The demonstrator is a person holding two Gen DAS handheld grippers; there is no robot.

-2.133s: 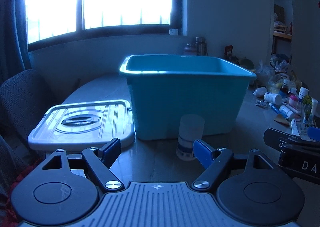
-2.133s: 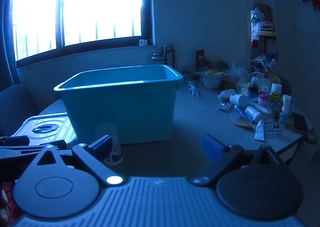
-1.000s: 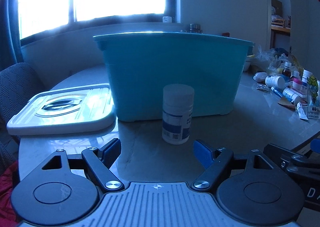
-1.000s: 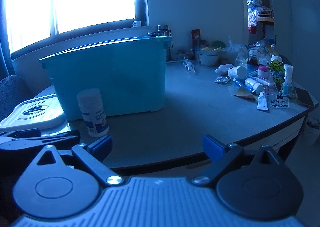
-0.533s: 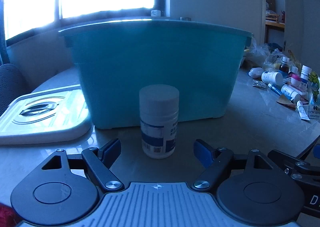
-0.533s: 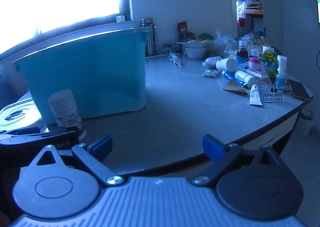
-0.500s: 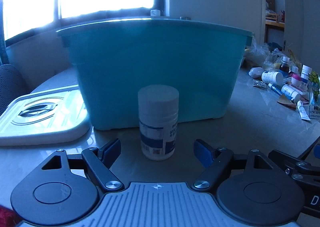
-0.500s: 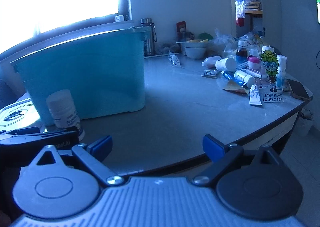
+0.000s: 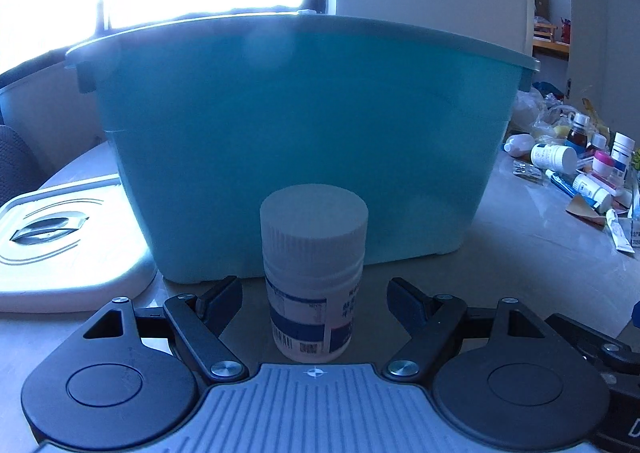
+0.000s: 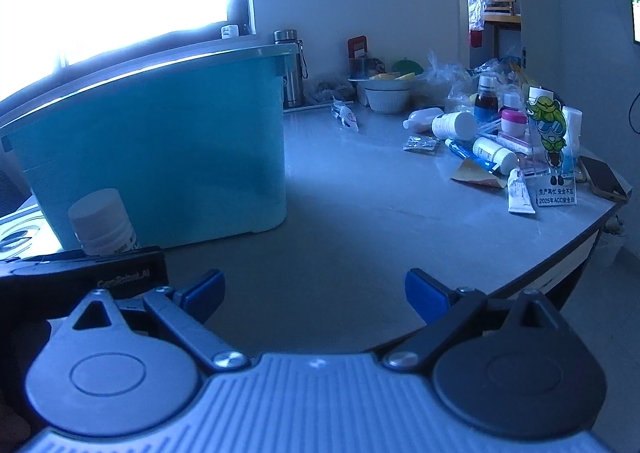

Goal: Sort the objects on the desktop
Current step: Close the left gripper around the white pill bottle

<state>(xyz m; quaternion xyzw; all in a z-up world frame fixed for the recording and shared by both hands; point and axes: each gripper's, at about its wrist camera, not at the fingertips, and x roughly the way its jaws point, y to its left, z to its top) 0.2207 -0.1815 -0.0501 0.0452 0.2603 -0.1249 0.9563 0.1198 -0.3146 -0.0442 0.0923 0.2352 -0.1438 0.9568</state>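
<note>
Between the wide-open jaws of the left gripper stands a white pill bottle, upright on the desk, neither finger touching it. Just behind the bottle rises the teal bin, with its white lid flat beside it. The right gripper gapes empty, over the desk edge.

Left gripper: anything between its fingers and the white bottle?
Nothing. In the left wrist view the white bottle stands between the open left gripper fingers, gaps bare.
</note>
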